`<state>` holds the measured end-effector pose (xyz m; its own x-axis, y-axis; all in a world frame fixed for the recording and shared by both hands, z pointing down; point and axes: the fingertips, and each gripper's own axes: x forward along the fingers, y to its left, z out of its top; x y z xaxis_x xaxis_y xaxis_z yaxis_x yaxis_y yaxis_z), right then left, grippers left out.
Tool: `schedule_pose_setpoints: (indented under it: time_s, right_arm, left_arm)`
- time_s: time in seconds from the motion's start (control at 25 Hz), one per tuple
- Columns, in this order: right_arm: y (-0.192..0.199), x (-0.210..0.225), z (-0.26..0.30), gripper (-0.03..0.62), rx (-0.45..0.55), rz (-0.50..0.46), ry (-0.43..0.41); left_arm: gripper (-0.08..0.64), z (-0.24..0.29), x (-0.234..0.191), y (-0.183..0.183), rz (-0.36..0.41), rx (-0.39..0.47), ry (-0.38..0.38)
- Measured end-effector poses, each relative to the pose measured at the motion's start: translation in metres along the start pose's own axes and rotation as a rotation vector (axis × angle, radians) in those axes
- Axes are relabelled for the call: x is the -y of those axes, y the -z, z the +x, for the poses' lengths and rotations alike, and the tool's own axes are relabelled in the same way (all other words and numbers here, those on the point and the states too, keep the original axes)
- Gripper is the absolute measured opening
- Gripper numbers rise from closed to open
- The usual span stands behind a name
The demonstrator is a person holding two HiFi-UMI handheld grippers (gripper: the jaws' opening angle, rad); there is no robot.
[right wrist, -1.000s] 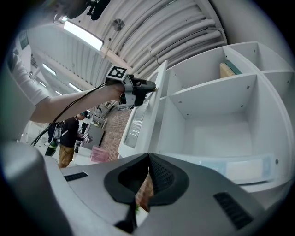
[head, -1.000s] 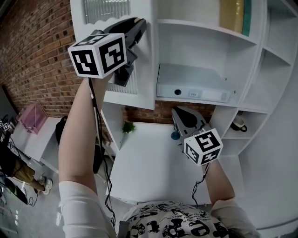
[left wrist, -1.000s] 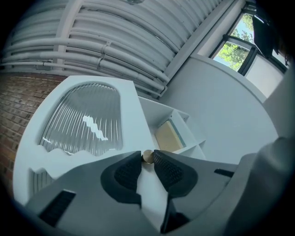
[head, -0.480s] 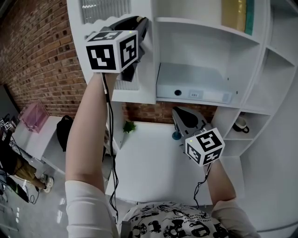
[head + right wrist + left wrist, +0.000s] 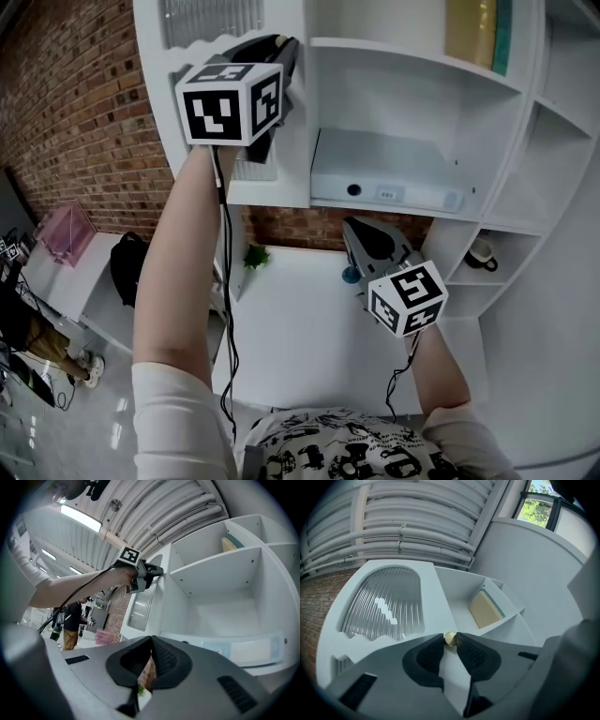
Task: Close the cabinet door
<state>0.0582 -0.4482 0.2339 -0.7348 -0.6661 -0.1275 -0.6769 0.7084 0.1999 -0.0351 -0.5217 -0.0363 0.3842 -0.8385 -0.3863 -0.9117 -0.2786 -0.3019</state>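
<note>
The white cabinet door, with a ribbed glass panel, stands partly open at the left of the white shelf unit. My left gripper is raised at the door's free edge. In the left gripper view its jaws are shut on the small brass knob, which shows between the fingertips. The right gripper view shows this same grip from the side, with the left gripper at the door. My right gripper hovers lower, above the white table, shut and holding nothing.
A flat white box lies on the middle shelf, and yellow books stand on the top shelf. A mug sits in a side compartment and a small plant on the table. A brick wall is at left.
My left gripper has moved to the right with the knob in it, and the door has swung a little towards the shelf unit. The right gripper has hardly moved.
</note>
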Motion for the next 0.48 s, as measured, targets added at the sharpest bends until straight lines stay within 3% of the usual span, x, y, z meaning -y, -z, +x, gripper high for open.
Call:
schedule_pose_setpoints:
  time_s: [0.16, 0.48]
  right_arm:
    - [0.003, -0.002, 0.002, 0.015, -0.015, 0.008, 0.017]
    - [-0.004, -0.010, 0.005, 0.015, -0.018, -0.012, 0.089]
  left_arm:
    - [0.098, -0.001, -0.003, 0.000, -0.011, 0.013, 0.001]
    - [0.098, -0.010, -0.006, 0.001, 0.040, 0.045, 0.018]
